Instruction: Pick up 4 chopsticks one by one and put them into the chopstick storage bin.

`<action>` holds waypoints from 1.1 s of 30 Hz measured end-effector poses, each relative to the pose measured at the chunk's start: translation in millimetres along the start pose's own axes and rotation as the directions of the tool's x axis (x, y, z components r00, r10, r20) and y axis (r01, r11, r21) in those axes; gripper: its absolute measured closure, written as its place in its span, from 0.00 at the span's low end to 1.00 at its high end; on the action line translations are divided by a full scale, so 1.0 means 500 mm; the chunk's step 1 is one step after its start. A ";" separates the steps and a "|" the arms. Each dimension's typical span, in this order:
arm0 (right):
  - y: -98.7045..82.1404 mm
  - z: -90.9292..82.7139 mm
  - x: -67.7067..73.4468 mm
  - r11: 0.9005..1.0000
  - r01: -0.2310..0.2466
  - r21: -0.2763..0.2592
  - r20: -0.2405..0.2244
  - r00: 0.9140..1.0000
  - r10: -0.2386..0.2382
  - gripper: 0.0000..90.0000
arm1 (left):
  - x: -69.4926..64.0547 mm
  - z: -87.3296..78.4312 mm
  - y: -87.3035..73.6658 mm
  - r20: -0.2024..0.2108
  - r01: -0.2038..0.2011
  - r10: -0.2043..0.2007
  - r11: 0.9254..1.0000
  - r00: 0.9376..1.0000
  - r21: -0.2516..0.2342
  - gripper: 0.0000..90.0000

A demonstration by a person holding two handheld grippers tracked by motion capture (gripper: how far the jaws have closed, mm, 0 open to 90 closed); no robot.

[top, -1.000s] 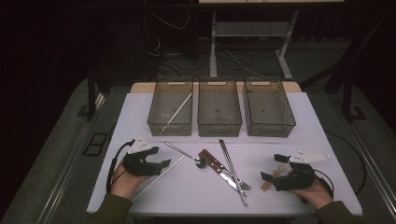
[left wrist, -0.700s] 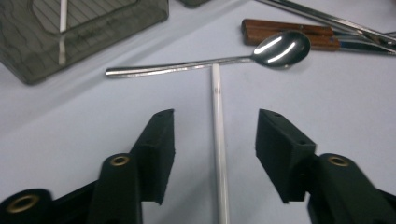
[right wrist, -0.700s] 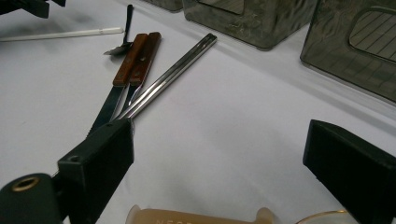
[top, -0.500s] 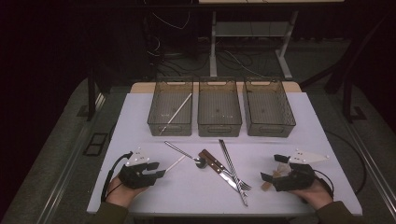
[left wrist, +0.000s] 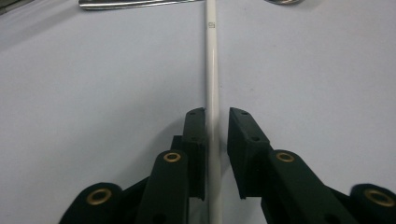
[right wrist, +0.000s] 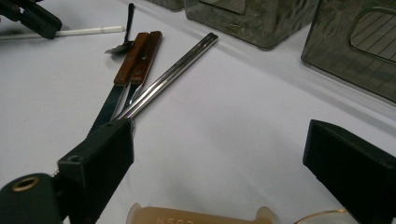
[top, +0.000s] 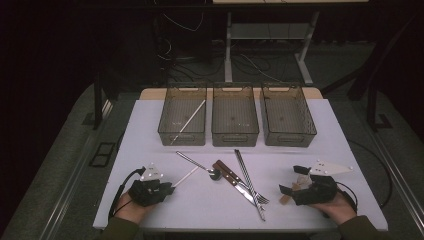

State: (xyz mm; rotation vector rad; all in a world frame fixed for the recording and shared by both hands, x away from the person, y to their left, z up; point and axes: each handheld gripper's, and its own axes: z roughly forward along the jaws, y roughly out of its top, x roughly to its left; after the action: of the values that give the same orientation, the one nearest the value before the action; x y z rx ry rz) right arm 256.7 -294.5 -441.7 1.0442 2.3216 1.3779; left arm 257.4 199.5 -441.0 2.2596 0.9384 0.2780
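Note:
A white chopstick [left wrist: 212, 70] lies on the white table, running straight away between the jaws of my left gripper [left wrist: 216, 116]. The jaws have just been closing around it. The left pad touches the stick and a thin gap shows at the right pad. From above, the left gripper [top: 167, 189] sits at the near left with the chopstick [top: 187, 176] pointing toward a spoon [top: 196, 164]. My right gripper [top: 292, 180] rests at the near right, its jaws wide open on nothing [right wrist: 224, 163].
Two wooden-handled knives [top: 227, 175] and a steel pair of utensils [top: 248, 177] lie mid-table, crossing near the front. Three clear bins [top: 235, 136] stand in a row at the back. The left bin [top: 165, 131] holds another white stick [top: 189, 121].
My left gripper has slid toward the near table edge along the white chopstick, and its jaws have narrowed around it. The right gripper has stayed put.

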 end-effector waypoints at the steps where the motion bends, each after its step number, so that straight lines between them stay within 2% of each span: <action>1: 0.000 0.000 0.000 1.000 0.001 0.000 0.000 1.000 -0.001 0.10 | -0.001 0.000 0.001 -0.006 -0.008 0.008 1.000 1.000 0.003 0.86; 3: 0.000 0.000 0.001 1.000 0.001 0.001 -0.001 1.000 -0.001 0.10 | -0.004 0.001 0.001 -0.012 -0.025 0.025 1.000 1.000 0.008 0.87; 8: 0.000 0.000 0.000 1.000 0.001 0.001 -0.001 1.000 -0.001 0.10 | -0.006 0.002 0.003 -0.009 -0.032 0.032 0.999 0.999 0.015 0.92; 14: 0.000 0.000 0.001 1.000 0.001 0.000 0.000 1.000 -0.001 0.10 | -0.001 0.002 0.003 0.011 -0.007 0.007 1.000 1.000 0.010 0.93; 18: 0.000 0.000 0.000 1.000 0.000 0.000 0.000 1.000 0.000 0.10 | -0.003 0.001 0.005 0.003 -0.037 0.037 0.999 0.999 0.023 0.94; 22: 0.000 0.000 0.000 1.000 -0.001 0.000 -0.001 1.000 0.001 0.10 | -0.001 0.002 0.005 0.011 -0.024 0.023 1.000 1.000 0.014 0.94; 24: 0.000 0.000 0.000 1.000 0.000 -0.001 -0.001 1.000 0.000 0.10 | 0.001 0.001 0.006 0.015 -0.034 0.033 0.999 0.999 0.019 0.94; 33: 0.000 0.000 -0.001 1.000 -0.002 0.000 -0.001 1.000 0.002 0.10 | 0.002 -0.003 0.014 0.028 -0.025 0.025 1.000 0.999 -0.005 0.94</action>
State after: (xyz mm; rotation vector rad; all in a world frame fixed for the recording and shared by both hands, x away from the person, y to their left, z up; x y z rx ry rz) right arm 256.9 -294.8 -441.6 1.0463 2.3219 1.3794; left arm 261.4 197.1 -435.3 2.2667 0.8943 0.2589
